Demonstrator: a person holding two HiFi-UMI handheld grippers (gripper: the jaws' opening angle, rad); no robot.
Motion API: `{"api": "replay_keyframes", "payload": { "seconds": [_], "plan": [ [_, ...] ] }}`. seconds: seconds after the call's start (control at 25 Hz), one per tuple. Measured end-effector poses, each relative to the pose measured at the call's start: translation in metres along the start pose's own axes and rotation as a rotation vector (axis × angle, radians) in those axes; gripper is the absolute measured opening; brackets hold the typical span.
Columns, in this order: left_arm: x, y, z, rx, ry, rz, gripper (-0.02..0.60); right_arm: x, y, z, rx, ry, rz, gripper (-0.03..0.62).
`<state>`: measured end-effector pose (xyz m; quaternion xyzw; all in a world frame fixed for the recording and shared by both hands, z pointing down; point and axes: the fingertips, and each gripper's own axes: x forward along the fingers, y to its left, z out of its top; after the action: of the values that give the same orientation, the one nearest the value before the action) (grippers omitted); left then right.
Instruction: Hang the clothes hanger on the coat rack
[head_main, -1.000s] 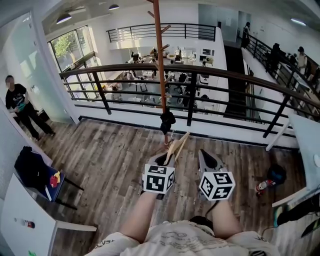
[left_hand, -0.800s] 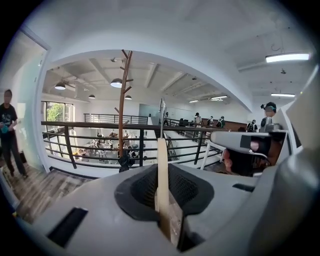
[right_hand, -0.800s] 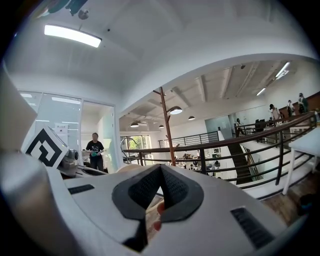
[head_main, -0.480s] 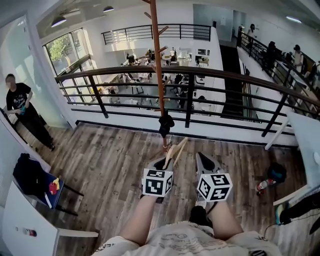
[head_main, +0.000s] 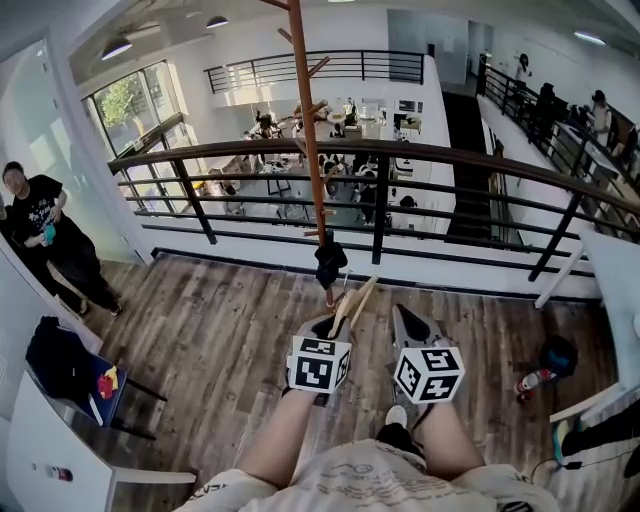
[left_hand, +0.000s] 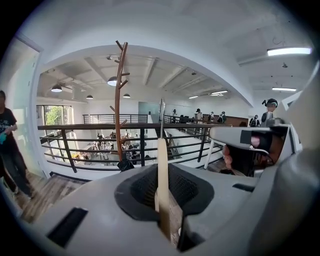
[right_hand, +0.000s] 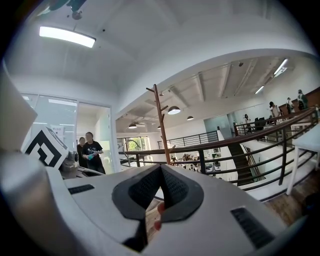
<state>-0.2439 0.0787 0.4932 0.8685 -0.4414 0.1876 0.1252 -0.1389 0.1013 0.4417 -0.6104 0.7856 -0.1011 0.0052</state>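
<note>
A pale wooden clothes hanger (head_main: 353, 299) with a metal hook (left_hand: 161, 117) stands up between the jaws of my left gripper (head_main: 328, 322), which is shut on it. In the left gripper view the wood (left_hand: 162, 186) rises from the dark pads. The coat rack (head_main: 306, 130) is a tall brown pole with short pegs, standing ahead by the railing, apart from the hanger. A black cloth (head_main: 329, 262) hangs low on it. My right gripper (head_main: 406, 318) is beside the left one, shut, with nothing in it. In the right gripper view the coat rack (right_hand: 161, 125) stands beyond the closed pads.
A dark metal railing (head_main: 440, 155) runs across behind the rack, with a drop to a lower floor beyond. A person in black (head_main: 40, 235) stands at the left. A chair with dark clothes (head_main: 65, 355) is at lower left, and a white table edge (head_main: 610, 270) at right.
The view has drifted slightly, so the rack sits a little further left and higher. The person at the left has stepped nearer. Both grippers keep their grip and place.
</note>
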Motion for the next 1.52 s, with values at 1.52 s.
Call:
{"api": "replay_keyframes", "payload": {
  "seconds": [1.52],
  "plan": [
    [0.284,-0.041,0.146,-0.056,-0.006,0.136,0.057,0.17,-0.275,0.072,0.034,0.018,0.14,-0.005]
  ]
}}
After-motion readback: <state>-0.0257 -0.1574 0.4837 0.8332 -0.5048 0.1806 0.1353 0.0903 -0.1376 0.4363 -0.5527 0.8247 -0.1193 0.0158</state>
